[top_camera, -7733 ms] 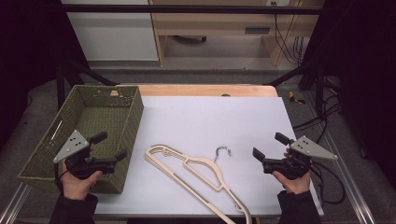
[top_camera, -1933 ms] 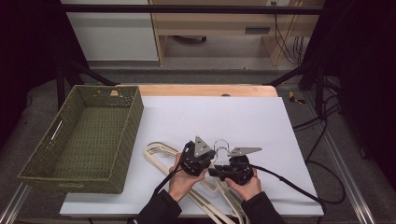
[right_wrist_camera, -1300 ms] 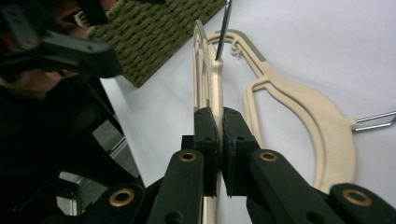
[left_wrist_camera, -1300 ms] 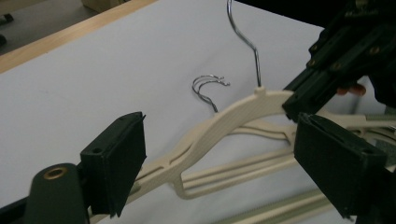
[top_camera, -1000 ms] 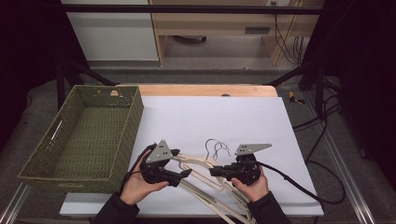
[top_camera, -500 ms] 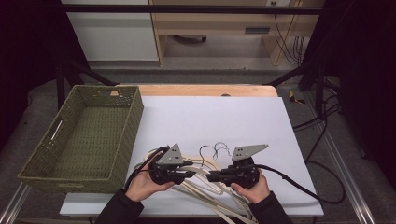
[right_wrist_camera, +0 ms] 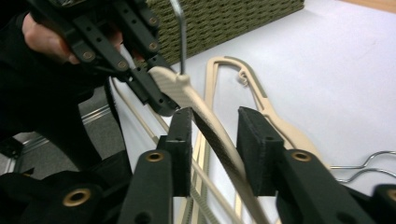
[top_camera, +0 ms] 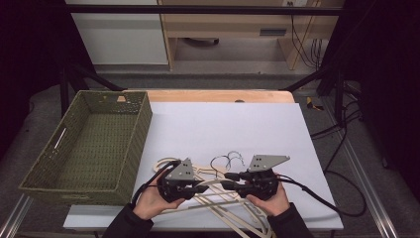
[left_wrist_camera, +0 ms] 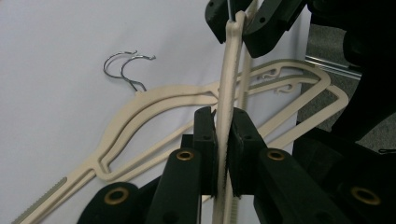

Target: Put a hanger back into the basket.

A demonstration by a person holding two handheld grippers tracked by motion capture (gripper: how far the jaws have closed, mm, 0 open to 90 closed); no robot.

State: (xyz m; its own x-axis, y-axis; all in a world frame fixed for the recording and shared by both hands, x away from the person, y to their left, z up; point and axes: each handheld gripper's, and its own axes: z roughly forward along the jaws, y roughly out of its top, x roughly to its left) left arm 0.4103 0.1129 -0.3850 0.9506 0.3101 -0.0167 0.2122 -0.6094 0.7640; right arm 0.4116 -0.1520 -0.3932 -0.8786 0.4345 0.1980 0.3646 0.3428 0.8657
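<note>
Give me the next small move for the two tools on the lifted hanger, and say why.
Probably back the right tool off the hanger: its jaws stand apart around the arm, while the left tool is clamped shut on it and holds it above the other hangers on the table. The left could then take it alone, perhaps toward the basket.

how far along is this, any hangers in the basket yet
None yet: the green basket looks empty. In hand: the left gripper is shut on one cream hanger, raised off the pile, with the right gripper open around it. Left: the other hangers lie on the white table.
</note>
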